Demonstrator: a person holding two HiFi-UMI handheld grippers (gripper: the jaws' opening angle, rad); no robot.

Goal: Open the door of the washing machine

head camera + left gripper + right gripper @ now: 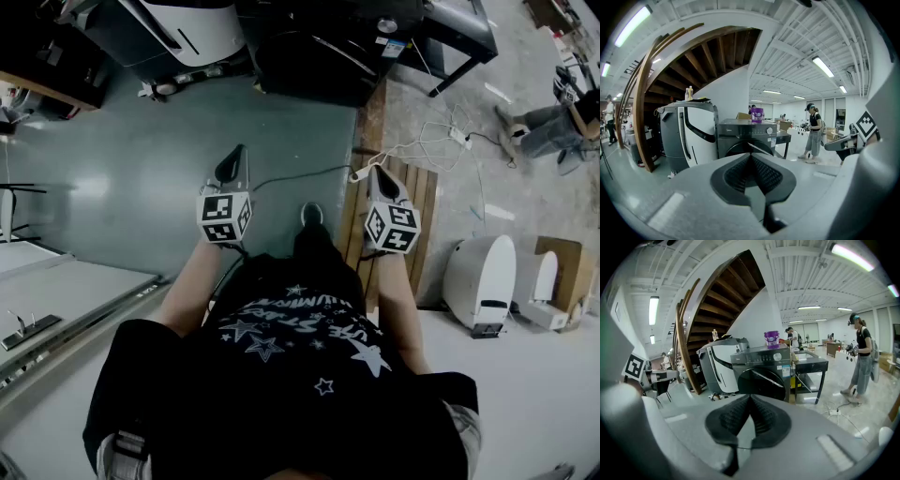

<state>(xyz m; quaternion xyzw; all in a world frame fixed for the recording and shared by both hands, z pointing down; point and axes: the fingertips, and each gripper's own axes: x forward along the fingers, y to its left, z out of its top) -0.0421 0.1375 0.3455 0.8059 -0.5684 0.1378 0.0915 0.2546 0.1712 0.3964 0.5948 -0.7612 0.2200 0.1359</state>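
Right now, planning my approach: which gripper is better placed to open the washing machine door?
Right gripper, marginally: the washing machine door looms larger beyond its shut jaws. Left gripper likewise shut, empty, far off.

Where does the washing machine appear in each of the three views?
Head view: the washing machine is at the top edge, near the centre, seen from above.
Left gripper view: the washing machine is in the middle, front-on.
Right gripper view: the washing machine is in the middle.
Shared landmark: the white and grey machine on its left.
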